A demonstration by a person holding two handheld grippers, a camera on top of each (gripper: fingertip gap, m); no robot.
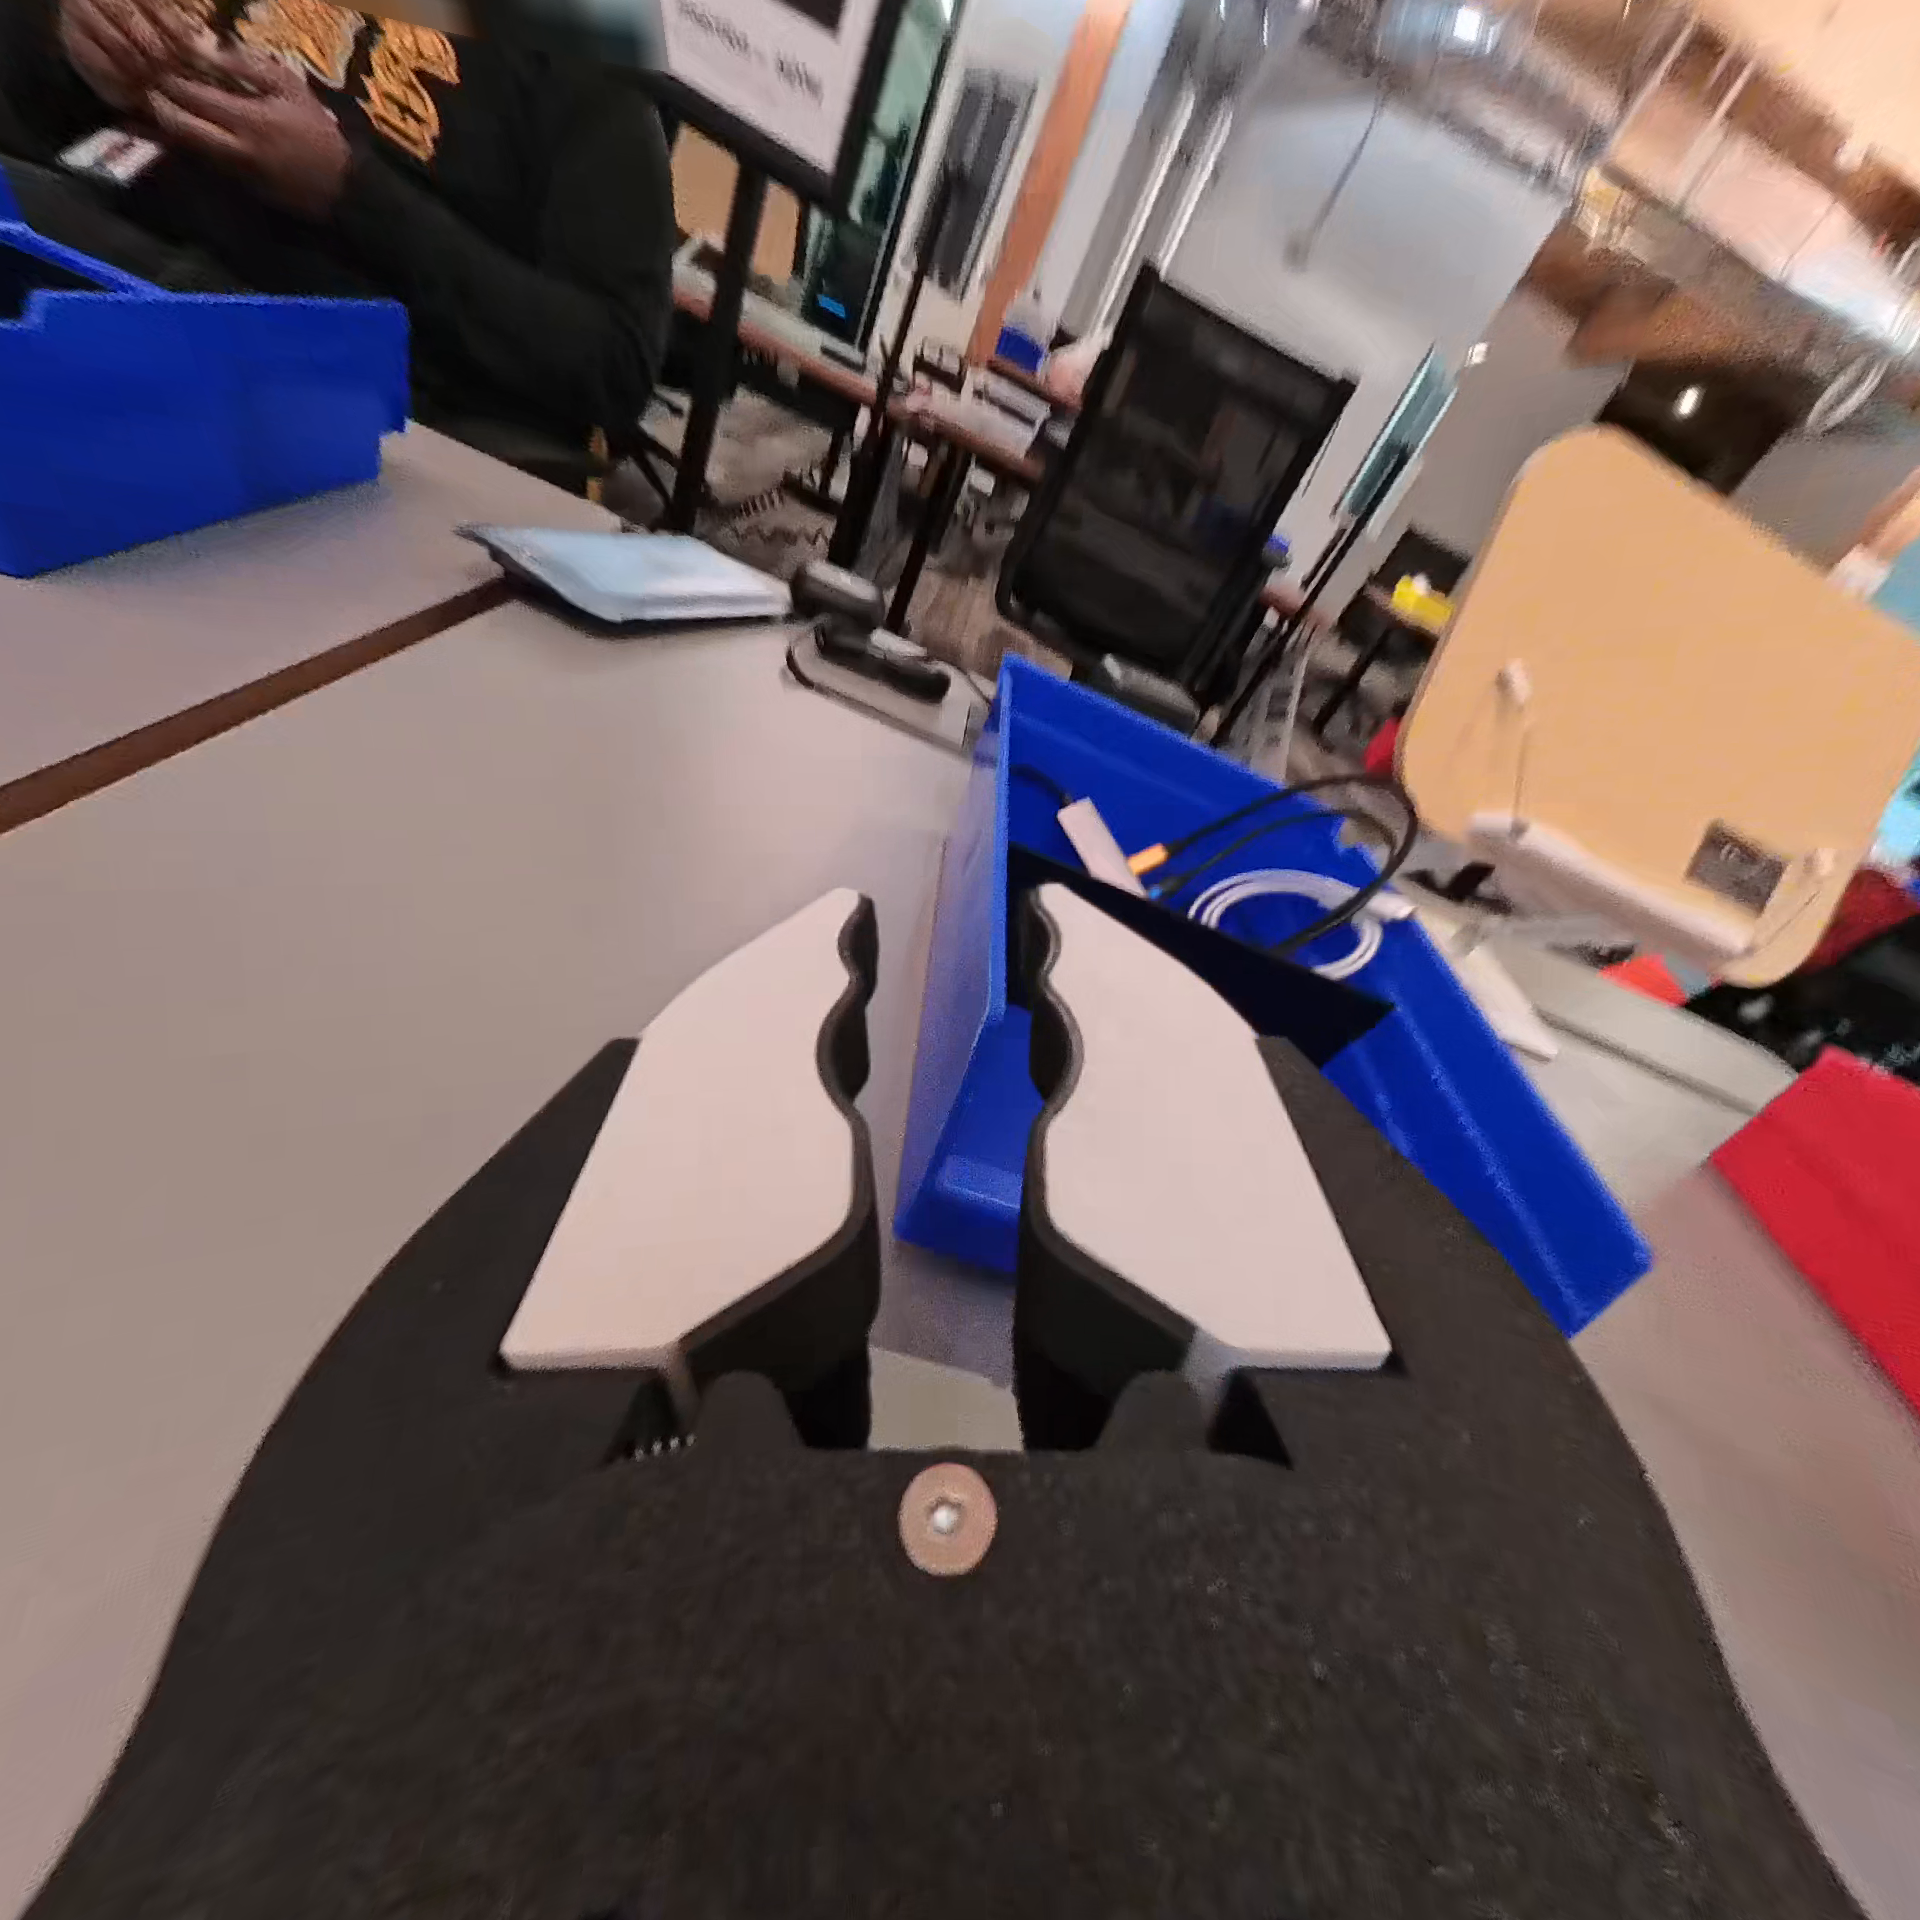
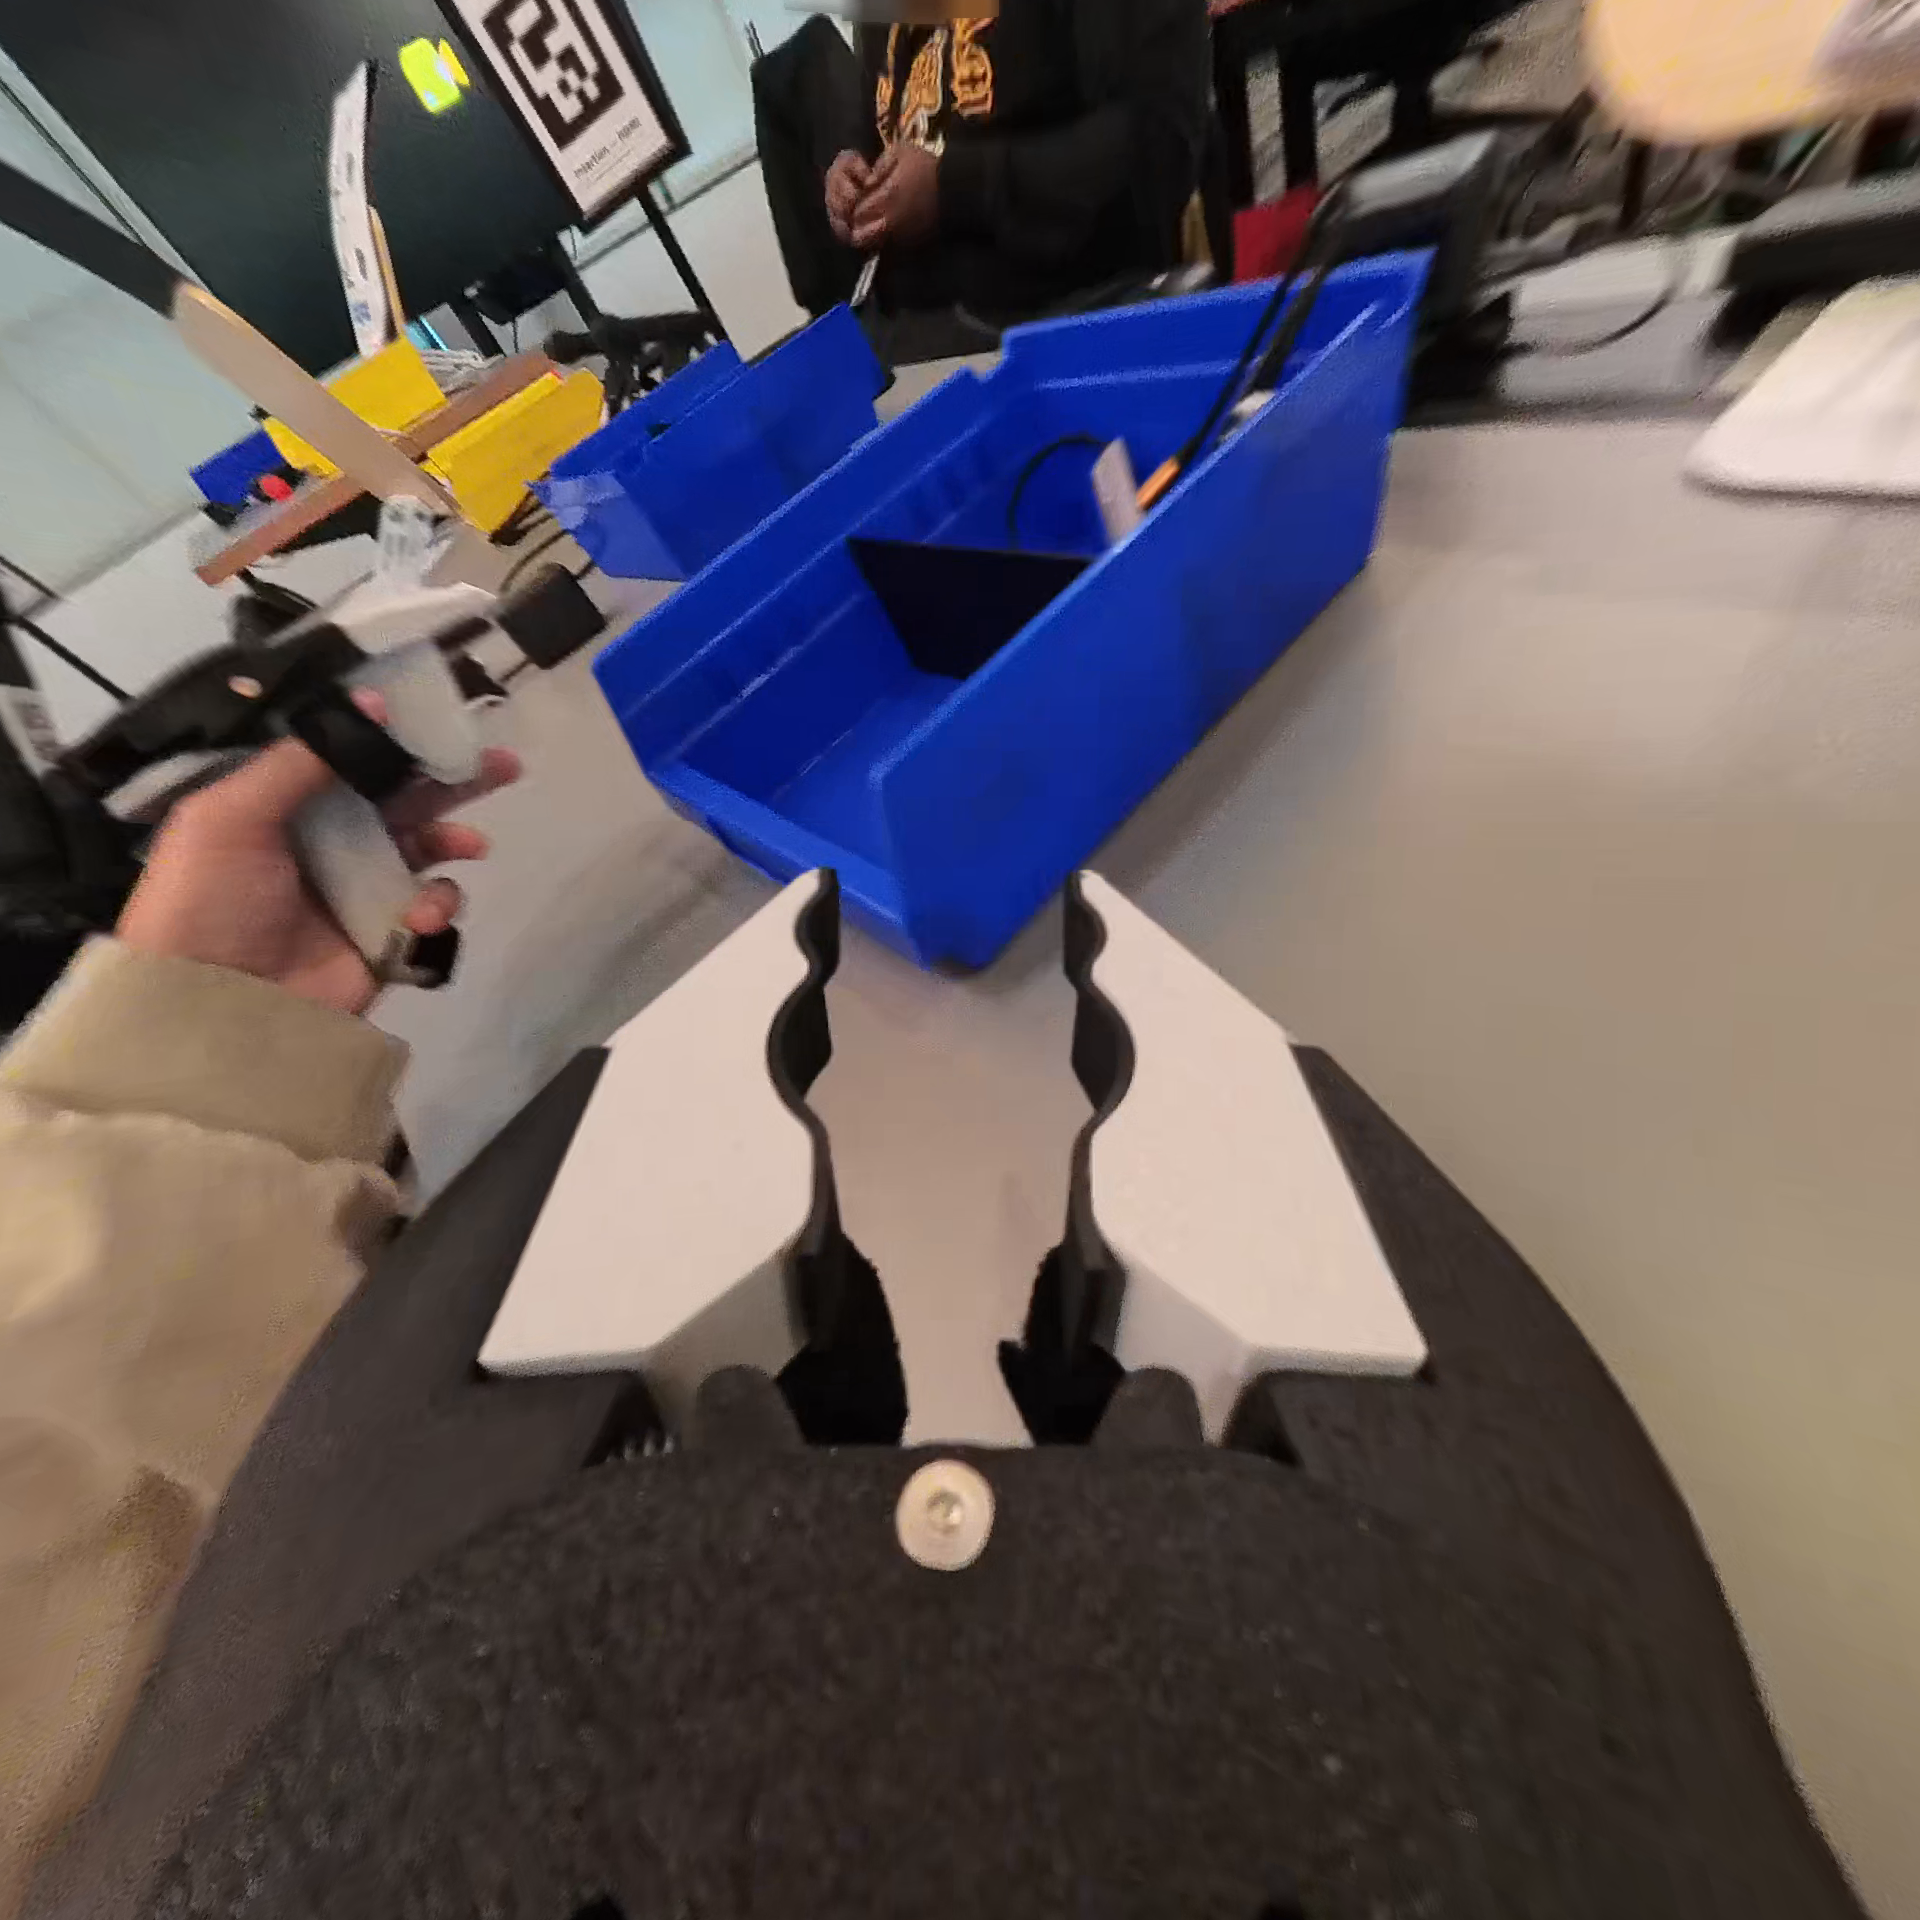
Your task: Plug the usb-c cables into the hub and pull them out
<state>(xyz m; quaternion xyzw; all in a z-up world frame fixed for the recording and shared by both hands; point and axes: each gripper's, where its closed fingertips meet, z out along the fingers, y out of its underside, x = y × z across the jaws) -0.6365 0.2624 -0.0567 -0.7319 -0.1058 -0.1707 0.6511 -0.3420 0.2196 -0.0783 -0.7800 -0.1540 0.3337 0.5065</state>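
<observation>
Both tongs stand parted and empty above the pale grey worktop [image 2: 1558, 831]: left tongs [image 1: 951, 940], right tongs [image 2: 951, 904]. The small silver slab-shaped hub [image 2: 1117, 486] leans upright in the far compartment of the blue plastic bin [image 2: 1091, 727], behind a dark divider [image 2: 966, 608], its long axis tilted up, beside black cables [image 1: 1351, 831] and a coiled white cable [image 1: 1288, 914].

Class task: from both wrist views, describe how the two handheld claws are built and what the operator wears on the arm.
Each claw, left and right, has two pale grey fingers with black wavy inner edges, set in a grainy black body with a silver bolt. In the right wrist view the left claw has a white handle, and the operator wears a beige sleeve.
</observation>
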